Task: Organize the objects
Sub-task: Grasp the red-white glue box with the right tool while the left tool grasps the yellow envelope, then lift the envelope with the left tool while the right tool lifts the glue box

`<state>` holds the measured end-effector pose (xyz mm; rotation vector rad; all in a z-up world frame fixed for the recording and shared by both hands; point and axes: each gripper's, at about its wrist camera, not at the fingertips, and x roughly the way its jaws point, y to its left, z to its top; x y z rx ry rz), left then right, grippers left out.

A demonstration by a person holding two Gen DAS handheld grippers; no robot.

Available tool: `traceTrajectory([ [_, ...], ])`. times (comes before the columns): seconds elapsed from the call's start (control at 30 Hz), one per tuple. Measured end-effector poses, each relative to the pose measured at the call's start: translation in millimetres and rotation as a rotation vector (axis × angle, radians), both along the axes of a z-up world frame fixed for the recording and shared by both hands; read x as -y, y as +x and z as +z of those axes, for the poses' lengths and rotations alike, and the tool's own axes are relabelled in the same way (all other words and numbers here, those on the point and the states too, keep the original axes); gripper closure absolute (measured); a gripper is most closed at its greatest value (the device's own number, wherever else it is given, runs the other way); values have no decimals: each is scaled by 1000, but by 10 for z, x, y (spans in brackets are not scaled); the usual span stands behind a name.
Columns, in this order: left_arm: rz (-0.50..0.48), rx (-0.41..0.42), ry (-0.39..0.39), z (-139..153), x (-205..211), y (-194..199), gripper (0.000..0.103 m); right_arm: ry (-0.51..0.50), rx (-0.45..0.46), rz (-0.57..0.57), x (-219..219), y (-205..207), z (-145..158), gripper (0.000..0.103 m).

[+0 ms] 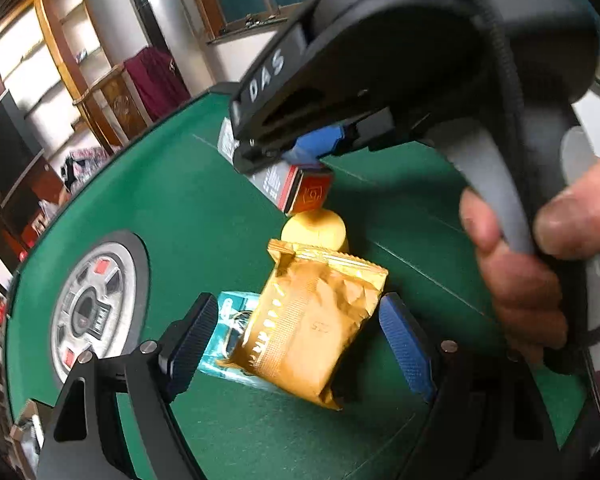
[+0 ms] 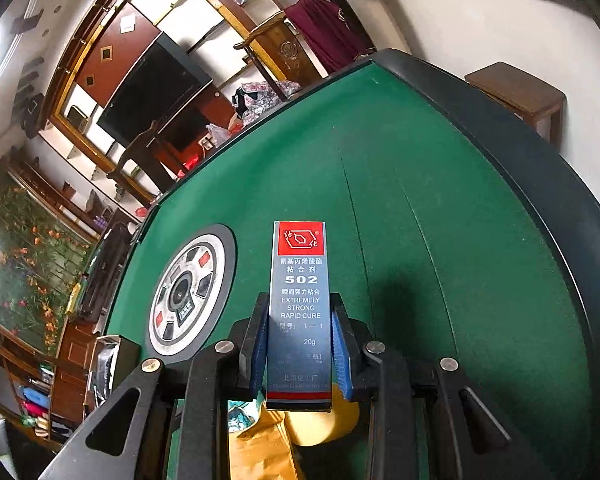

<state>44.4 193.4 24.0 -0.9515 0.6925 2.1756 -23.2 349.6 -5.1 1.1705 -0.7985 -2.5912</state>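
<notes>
In the right wrist view, my right gripper is shut on a slim grey-and-red box of 502 glue, held above the green felt table. The left wrist view shows that same gripper from the side, with the glue box in its blue pads and a hand on its handle. My left gripper is open, its fingers standing on either side of a gold snack packet without pressing it. The packet lies partly over a teal packet. A round yellow object sits just beyond it.
A round grey control panel with red buttons is set into the table's middle. A dark raised rim bounds the table on the right. A small open box sits at the near left edge. A wooden stool stands beyond the rim.
</notes>
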Motion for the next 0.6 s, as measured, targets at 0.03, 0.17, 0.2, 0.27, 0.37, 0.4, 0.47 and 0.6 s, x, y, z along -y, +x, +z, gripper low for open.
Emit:
traceTrajectory([
  [0.03,2,6,0,-13,-10,1,27,0,0,2,3,3,0,73],
  [0.17,27,50,44,-14,48,-45,60,22,1,-3,11,6,-1,73],
  [0.2,35,58,63,7,76,-48,60,27,1,-4,9,4,-6,73],
  [0.27,52,55,82,44,115,-38,60,38,2,-6,9,6,-20,73],
  [0.37,74,67,130,145,208,-8,60,55,5,-7,30,0,-25,73],
  [0.4,88,67,150,193,259,11,60,66,3,-8,47,4,-20,73],
  [0.47,110,66,181,277,349,53,60,84,-5,-8,70,6,-1,73],
  [0.6,153,85,248,415,599,159,60,123,-26,-17,100,32,32,73],
])
